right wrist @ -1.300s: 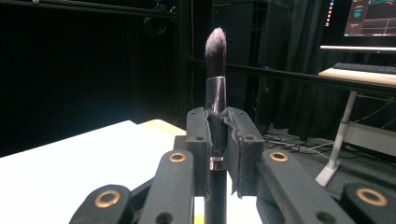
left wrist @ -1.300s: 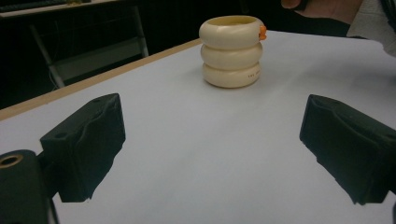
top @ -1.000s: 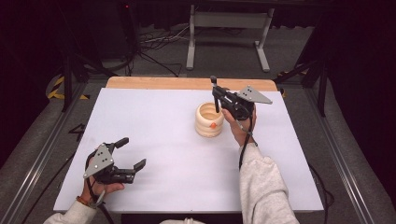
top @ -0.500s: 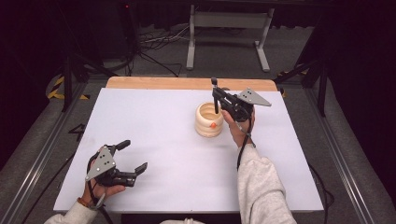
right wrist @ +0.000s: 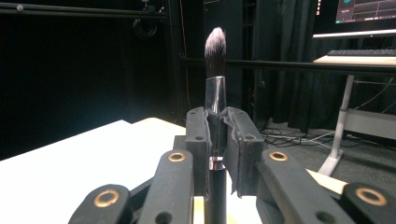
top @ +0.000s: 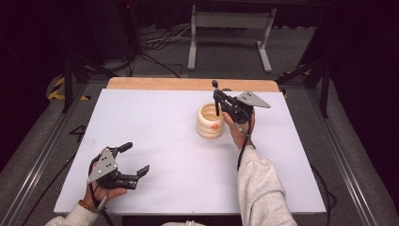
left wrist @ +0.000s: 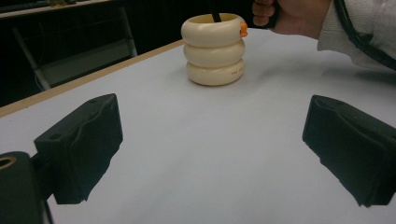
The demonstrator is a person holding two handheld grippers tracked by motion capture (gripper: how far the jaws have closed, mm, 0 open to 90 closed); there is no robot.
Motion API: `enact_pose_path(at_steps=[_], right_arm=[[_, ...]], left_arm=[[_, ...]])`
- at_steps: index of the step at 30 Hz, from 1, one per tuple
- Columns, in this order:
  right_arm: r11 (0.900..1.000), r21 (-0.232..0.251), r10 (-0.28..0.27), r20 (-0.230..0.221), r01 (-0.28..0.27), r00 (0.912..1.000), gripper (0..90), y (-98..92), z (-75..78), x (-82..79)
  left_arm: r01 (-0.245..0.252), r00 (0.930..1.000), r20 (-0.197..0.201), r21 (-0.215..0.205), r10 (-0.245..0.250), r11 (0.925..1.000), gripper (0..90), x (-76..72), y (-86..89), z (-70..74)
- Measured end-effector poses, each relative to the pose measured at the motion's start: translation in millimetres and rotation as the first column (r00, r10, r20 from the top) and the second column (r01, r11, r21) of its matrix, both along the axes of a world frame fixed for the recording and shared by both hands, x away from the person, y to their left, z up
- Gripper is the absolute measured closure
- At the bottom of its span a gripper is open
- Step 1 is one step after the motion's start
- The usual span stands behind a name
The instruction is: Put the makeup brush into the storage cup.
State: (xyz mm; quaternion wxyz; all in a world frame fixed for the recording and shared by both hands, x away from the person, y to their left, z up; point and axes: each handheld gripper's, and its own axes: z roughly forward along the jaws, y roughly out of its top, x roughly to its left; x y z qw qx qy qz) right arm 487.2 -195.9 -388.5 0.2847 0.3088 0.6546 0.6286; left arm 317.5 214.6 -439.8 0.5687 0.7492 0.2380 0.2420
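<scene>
overhead light falls evenly on the white rectangular table top (top: 155, 136), leaving the surroundings beyond its edges nearly black. soft shadows sit beside the cream ringed holder (left wrist: 214, 49) in the left gripper view. the near black jaws are blurred; the upright brush's grey bristle tip (right wrist: 215, 43) looks slightly soft.

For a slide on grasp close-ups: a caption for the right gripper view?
Right gripper shut on an upright makeup brush, bristles up, above the white table.
</scene>
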Motion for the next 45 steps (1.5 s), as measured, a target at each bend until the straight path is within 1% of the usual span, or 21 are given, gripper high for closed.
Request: enact_pose_path(at_steps=[1,3,4,5,7,10,14,16,20,22,23,25,27,28,32,41,45], right_arm=[[1.0,-0.001,0.001,-0.004,-0.001,1.0,80.7,0.5,-0.5,0.0],[1.0,0.0,0.005,-0.008,-0.005,1.0,80.7,1.4,-1.3,-0.4],[1.0,-0.001,0.007,-0.011,-0.007,0.9999,80.7,2.1,-1.9,-0.8],[1.0,-0.011,0.005,-0.012,-0.005,0.9999,80.7,2.7,-2.4,-1.3],[1.0,-0.015,0.008,-0.012,-0.008,0.9999,80.7,3.1,-4.1,-1.7],[1.0,-0.014,-0.003,-0.02,0.003,0.9998,80.7,2.4,-6.3,-3.0],[1.0,-0.027,-0.006,-0.02,0.006,0.9998,80.7,0.8,-8.8,-5.9],[1.0,-0.016,-0.009,-0.034,0.008,0.9994,80.7,-1.1,-11.3,-6.6],[1.0,-0.021,-0.013,-0.045,0.012,0.9989,80.6,-2.7,-16.3,-7.4],[0.999,-0.032,-0.017,-0.047,0.015,0.9987,80.6,-3.1,-19.0,-7.3],[1.0,-0.024,-0.013,-0.054,0.012,0.9985,80.6,-3.6,-20.0,-7.2],[1.0,-0.022,-0.017,-0.056,0.015,0.9983,80.6,-3.6,-20.3,-7.2],[0.999,-0.031,-0.011,-0.059,0.009,0.9982,80.5,-3.7,-20.9,-7.4],[0.999,-0.033,-0.009,-0.06,0.007,0.9982,80.6,-3.6,-21.1,-7.5],[0.999,-0.04,-0.007,-0.065,0.005,0.9979,80.5,-3.0,-22.8,-7.7],[0.999,-0.047,-0.016,-0.083,0.012,0.9964,80.4,-5.0,-27.0,-8.9],[0.999,-0.049,-0.028,-0.078,0.024,0.9966,80.4,-5.8,-27.1,-9.5]], left_arm=[[0.0,1.0,-0.002,0.004,0.0,1.0,5.8,-0.4,0.1,0.1],[-0.004,1.0,0.0,-0.006,0.004,1.0,5.8,-1.1,-0.1,-0.3],[-0.002,1.0,-0.002,-0.003,0.002,1.0,5.8,-1.3,0.2,-0.1],[-0.001,1.0,0.0,-0.001,0.001,1.0,5.8,-1.4,0.3,-0.1],[0.0,1.0,-0.005,-0.004,0.0,1.0,5.8,-1.8,-0.1,-0.3],[0.001,1.0,0.0,-0.001,-0.001,1.0,5.8,-2.0,-0.1,-0.1],[0.002,1.0,0.001,-0.003,-0.002,1.0,5.8,-2.4,-0.8,-0.3],[0.002,1.0,0.001,-0.002,-0.002,1.0,5.9,-2.6,-1.0,-0.2],[0.009,1.0,0.0,0.0,-0.009,1.0,5.9,-3.3,-1.3,0.3],[0.009,1.0,-0.003,0.003,-0.009,1.0,5.9,-3.5,-1.3,0.3],[0.009,1.0,-0.002,0.003,-0.009,1.0,6.0,-3.5,-1.4,0.2],[0.009,1.0,0.0,-0.002,-0.009,1.0,6.0,-3.5,-1.5,0.0],[0.009,1.0,-0.003,0.005,-0.009,1.0,6.0,-3.6,-1.1,0.4],[0.011,0.9999,-0.002,-0.002,-0.011,0.9999,6.1,-3.7,-1.4,0.1],[0.013,0.9999,-0.004,0.001,-0.013,0.9999,6.2,-4.4,-1.5,0.7],[0.011,0.9999,0.001,0.004,-0.011,0.9999,6.2,-6.0,-1.0,1.4],[0.009,0.9999,0.006,0.0,-0.009,1.0,6.3,-6.3,-0.2,1.2]])
